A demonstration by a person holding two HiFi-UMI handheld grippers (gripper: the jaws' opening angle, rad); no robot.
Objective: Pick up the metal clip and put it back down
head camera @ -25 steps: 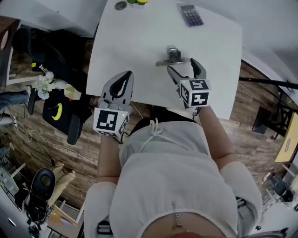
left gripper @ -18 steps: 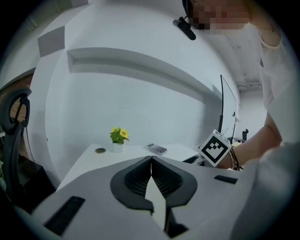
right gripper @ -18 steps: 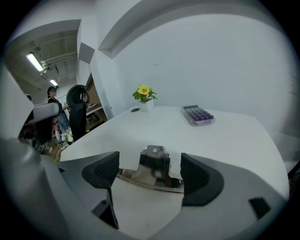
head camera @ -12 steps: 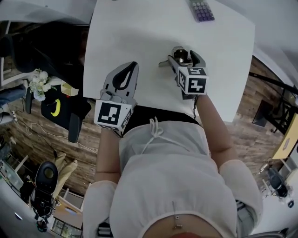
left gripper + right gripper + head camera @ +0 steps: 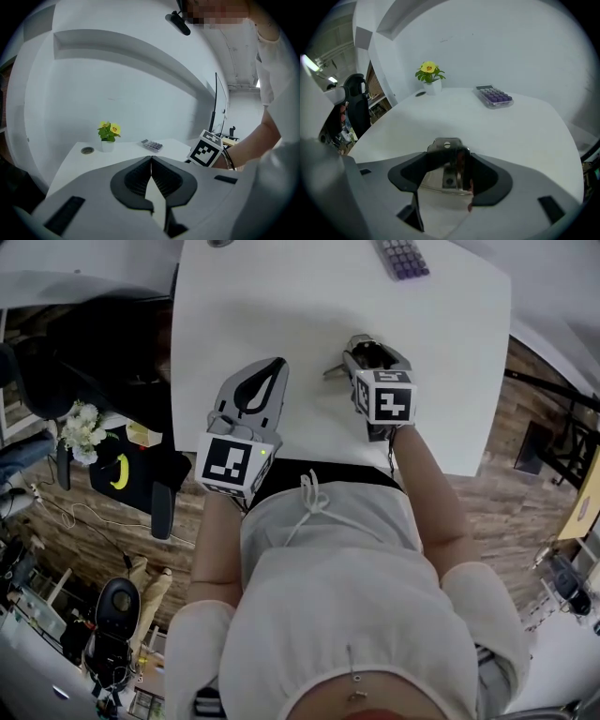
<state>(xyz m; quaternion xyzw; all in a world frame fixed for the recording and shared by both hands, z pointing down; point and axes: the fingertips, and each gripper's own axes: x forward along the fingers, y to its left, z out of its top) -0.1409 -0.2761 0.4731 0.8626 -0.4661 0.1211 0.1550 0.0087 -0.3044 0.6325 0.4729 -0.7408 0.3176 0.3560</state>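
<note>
At upper right of centre, the shiny silver metal clip point(image 5: 449, 164) stands between the closing jaws of the right gripper point(image 5: 374, 352) (left gripper point(image 5: 251, 395) shut, farther off)

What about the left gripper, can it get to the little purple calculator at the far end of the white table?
Probably yes. The grey left gripper, jaws shut and empty, has only bare white table between it and the purple-keyed calculator. It would need a long stretch forward, though.
</note>
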